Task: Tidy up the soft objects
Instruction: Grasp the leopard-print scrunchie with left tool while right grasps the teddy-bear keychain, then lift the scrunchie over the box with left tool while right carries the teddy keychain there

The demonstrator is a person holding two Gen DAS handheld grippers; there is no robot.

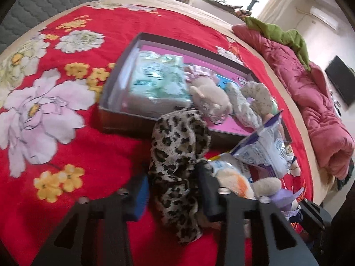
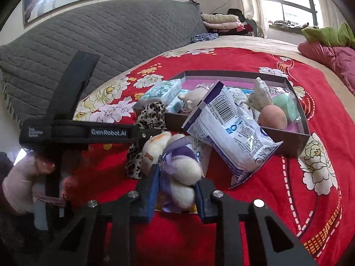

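The left gripper (image 1: 173, 190) has its fingers closed on a leopard cloth (image 1: 177, 155), which stands bunched up from the red floral bed (image 1: 66, 133) just in front of the box (image 1: 119, 119). The right gripper (image 2: 176, 196) has its fingers clamped on a white plush with a purple ribbon (image 2: 184, 173), low over the bed. Beside that plush lies an orange-marked plush (image 2: 153, 148). Just beyond, a white packet (image 2: 230, 133) leans over the box's near wall. Inside the box lie a tissue pack (image 1: 157, 77), a beige plush (image 1: 210, 97), a speckled toy (image 2: 261, 95), a peach ball (image 2: 273, 117) and a green item (image 2: 286, 106). Farther off, a pink quilt (image 1: 310, 102) lies along the bed's edge.
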